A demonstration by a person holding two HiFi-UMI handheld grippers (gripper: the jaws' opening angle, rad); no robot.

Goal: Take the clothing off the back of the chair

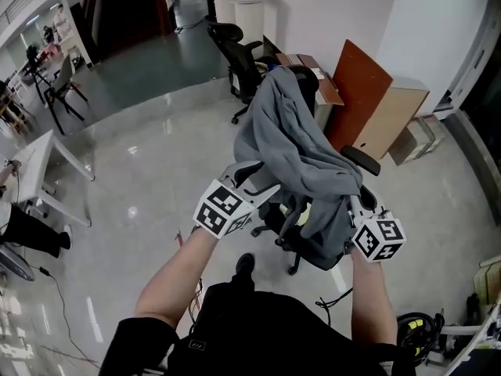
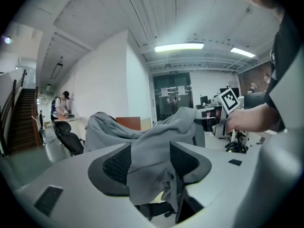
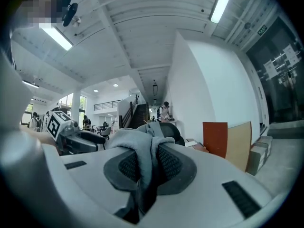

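1. Step in hand: getting a grip on the grey sweatshirt (image 1: 293,143) to lift it off the black office chair (image 1: 362,160); it isn't off yet
2. Right gripper (image 3: 148,163): jaws nearly together, pinching a thick fold of the sweatshirt between the pads, at the edge by the chair's armrest
3. Left gripper (image 2: 149,163): jaws spread, with a hanging fold of the fabric between them; it looks loose, not clamped
4. Where it is: draped over the top of the backrest, running down the chair's back and bunching by the seat and armrest; both grippers are at its lower part
5. Next move, my read: close the left on its fold, then raise both together, up and over the top of the backrest, so the cloth clears it rather than dragging
6. Look of it: soft, thick, matte grey knit, heavily creased, limp; I expect it to sag between the two grip points and maybe snag on the armrest
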